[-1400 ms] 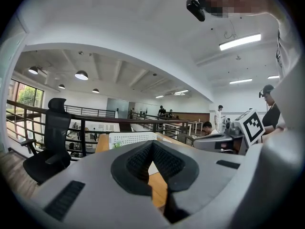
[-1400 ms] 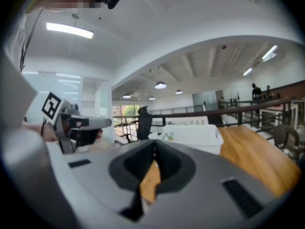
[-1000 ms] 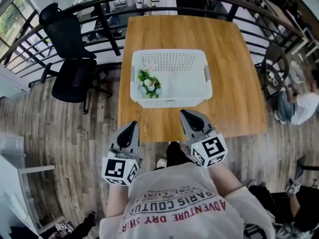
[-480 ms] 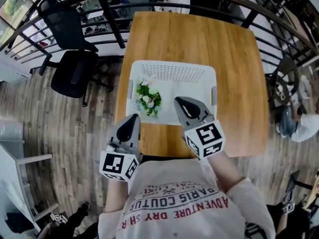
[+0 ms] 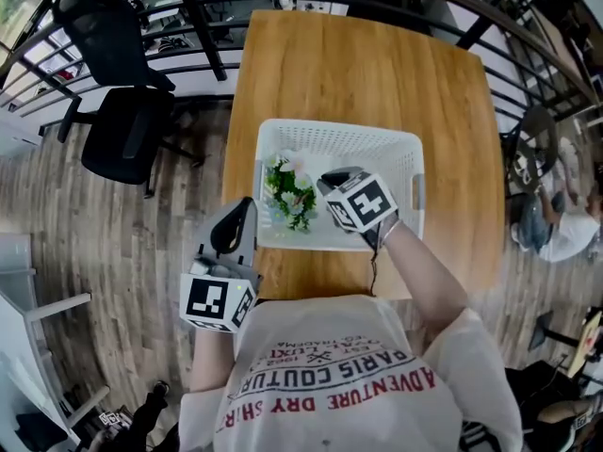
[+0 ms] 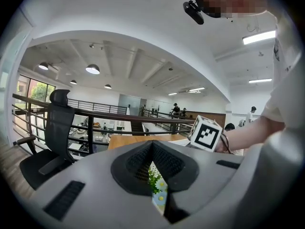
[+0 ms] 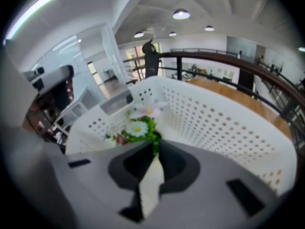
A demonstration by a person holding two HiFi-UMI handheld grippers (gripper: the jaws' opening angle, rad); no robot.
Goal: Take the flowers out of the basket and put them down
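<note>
While the right gripper [image 5: 327,179] is down inside the white perforated plastic basket [image 5: 339,132], the left gripper [image 5: 245,207] hangs outside it, over the near-left corner of the light wooden desk [image 5: 377,64], just beside the basket's wall. Basket pos.: toward desk's near edge, somewhat closer to left edge than right. Small bunch of green-leaved white and pink flowers [image 5: 290,194] lies in the basket, at the end facing desk's left edge.

Right gripper [image 7: 155,147]: jaws drawn together, only a slit btwn them. Tips sit right at the green stalks of the flowers [image 7: 138,128], w/ basket wall [image 7: 214,123] behind. Whether a stalk is pinched: cannot tell.

Left gripper [image 6: 152,144]: jaws together at tips, nothing held. Flowers [image 6: 157,182] show through the gap beyond.

Black office chair [image 5: 118,139] stands on the floor off desk's left edge, apart from it.
</note>
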